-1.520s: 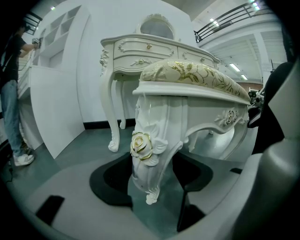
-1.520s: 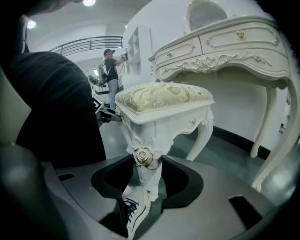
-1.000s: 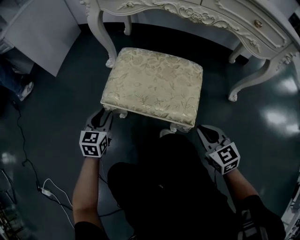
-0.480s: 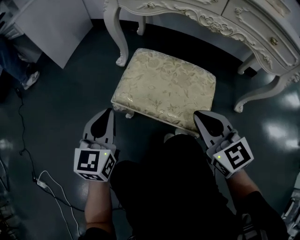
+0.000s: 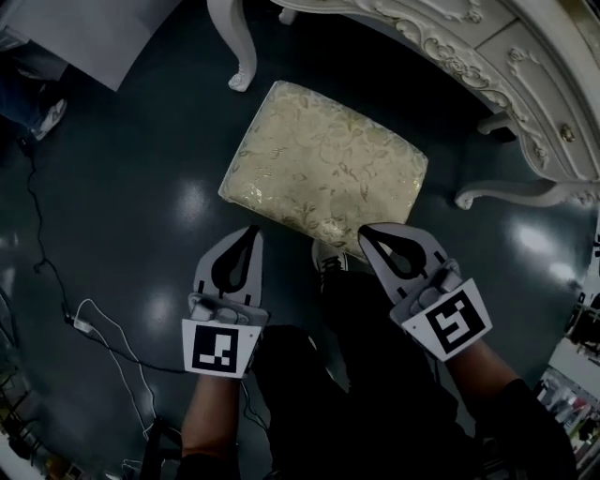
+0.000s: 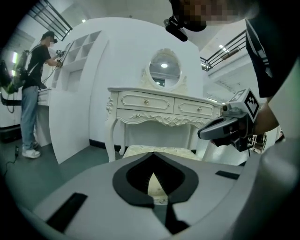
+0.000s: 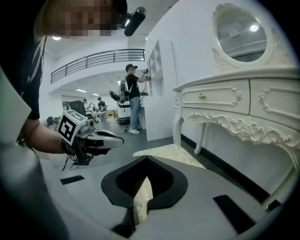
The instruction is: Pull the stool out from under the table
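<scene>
The stool (image 5: 323,169) with its cream floral cushion stands on the dark floor, in front of the ornate white table (image 5: 469,56) and out from under it. My left gripper (image 5: 246,231) is shut and empty, near the stool's front left corner and raised above it. My right gripper (image 5: 371,231) is also shut and empty, over the stool's front right corner. In the left gripper view the shut jaws (image 6: 151,157) point at the stool (image 6: 159,151) and table (image 6: 164,105). The right gripper view looks past its shut jaws (image 7: 146,159) to the stool (image 7: 171,154).
A white cable and plug strip (image 5: 84,323) lie on the floor at the left. A white panel (image 5: 94,28) stands at the far left, with a person (image 6: 33,93) beside it. My shoe (image 5: 330,262) is just before the stool. An oval mirror (image 6: 164,70) tops the table.
Both grippers have risen from beside the stool's front legs to above its front edge and look larger. The head view now looks more steeply down.
</scene>
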Tool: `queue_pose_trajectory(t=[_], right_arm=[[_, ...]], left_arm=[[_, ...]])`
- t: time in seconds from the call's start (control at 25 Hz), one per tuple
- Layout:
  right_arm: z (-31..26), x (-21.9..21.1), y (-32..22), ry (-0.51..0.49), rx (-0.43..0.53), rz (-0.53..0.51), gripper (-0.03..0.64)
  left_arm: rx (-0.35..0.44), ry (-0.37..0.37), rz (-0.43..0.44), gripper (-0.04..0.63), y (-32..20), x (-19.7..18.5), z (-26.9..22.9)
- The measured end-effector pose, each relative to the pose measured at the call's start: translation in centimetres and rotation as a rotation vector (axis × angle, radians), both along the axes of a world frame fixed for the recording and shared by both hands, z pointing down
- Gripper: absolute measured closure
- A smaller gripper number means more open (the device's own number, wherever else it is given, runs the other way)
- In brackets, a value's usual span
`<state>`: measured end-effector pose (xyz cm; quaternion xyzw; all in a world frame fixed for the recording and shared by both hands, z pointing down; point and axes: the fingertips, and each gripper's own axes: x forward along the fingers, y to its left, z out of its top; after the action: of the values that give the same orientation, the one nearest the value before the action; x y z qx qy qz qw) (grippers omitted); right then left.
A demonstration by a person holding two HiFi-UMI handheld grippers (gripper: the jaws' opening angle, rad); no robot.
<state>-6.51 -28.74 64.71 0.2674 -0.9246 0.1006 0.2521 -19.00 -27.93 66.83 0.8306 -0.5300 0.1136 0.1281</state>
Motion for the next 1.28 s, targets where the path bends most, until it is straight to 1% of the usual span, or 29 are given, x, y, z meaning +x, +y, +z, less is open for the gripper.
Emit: queue_pose_trajectory(t=[0.08, 0.16, 0.24, 0.32, 0.4, 0.52, 0.6, 0.76, 0.84, 0.92, 1.0, 1.12, 1.2, 1.28], right_arm=[[-2.9, 1.1, 0.6, 0.012, -0.056, 0.014, 0.589], [-6.4, 1.8, 1.0, -0.019, -0.078, 0.036, 0.589], [-10.2, 2.2, 1.9, -0.047, -0.085, 0.046, 0.589], [-13.7, 2.6, 3.8, -0.019, -0.123, 0.054, 0.59], [-17.7, 2.7, 5.8, -0.024, -0.133, 0.065, 0.589], [-23.8, 3.1, 8.7, -0.055, -0.114, 0.099, 0.589], [-27.9, 3.4, 11.5, -0.07, -0.098, 0.109, 0.589], [-35.2, 4.4, 17.7, -0.095, -0.064, 0.142, 0.59], [-38.3, 4.7, 20.1, -0.112, -0.041, 0.157, 0.589], [-40.7, 5.4, 22.0, -0.127, -0.023, 0.169, 0.59], [-42.3, 6.2, 23.5, -0.149, -0.019, 0.176, 0.59], [-44.0, 7.4, 25.4, -0.193, -0.042, 0.177, 0.589], [-44.9, 7.9, 26.2, -0.207, -0.044, 0.161, 0.589], [-45.7, 8.2, 26.8, -0.211, -0.031, 0.128, 0.589]], left_arm=[[-0.058, 0.025, -0.005, 0.588, 1.1, 1.6, -2.5], [-0.104, 0.048, 0.007, 0.588, 2.5, 3.3, -5.7], [-0.152, 0.037, 0.029, 0.588, 4.6, 4.8, -9.2], [-0.203, 0.034, 0.036, 0.588, 7.1, 5.9, -13.1], [-0.229, 0.039, 0.052, 0.588, 9.6, 6.5, -17.5], [-0.184, 0.013, 0.112, 0.588, 12.9, 7.4, -24.2], [-0.17, -0.004, 0.138, 0.588, 15.6, 8.2, -28.7], [-0.216, 0.062, 0.141, 0.588, 21.7, 9.2, -35.6], [-0.227, 0.067, 0.157, 0.588, 23.9, 9.9, -37.8], [-0.221, 0.075, 0.185, 0.588, 25.3, 11.2, -39.5], [-0.192, 0.075, 0.213, 0.588, 26.1, 12.5, -41.4], [-0.143, 0.058, 0.243, 0.588, 27.0, 14.6, -43.8], [-0.122, 0.051, 0.245, 0.588, 27.5, 15.6, -45.0], [-0.114, 0.046, 0.228, 0.588, 28.1, 16.2, -45.9]])
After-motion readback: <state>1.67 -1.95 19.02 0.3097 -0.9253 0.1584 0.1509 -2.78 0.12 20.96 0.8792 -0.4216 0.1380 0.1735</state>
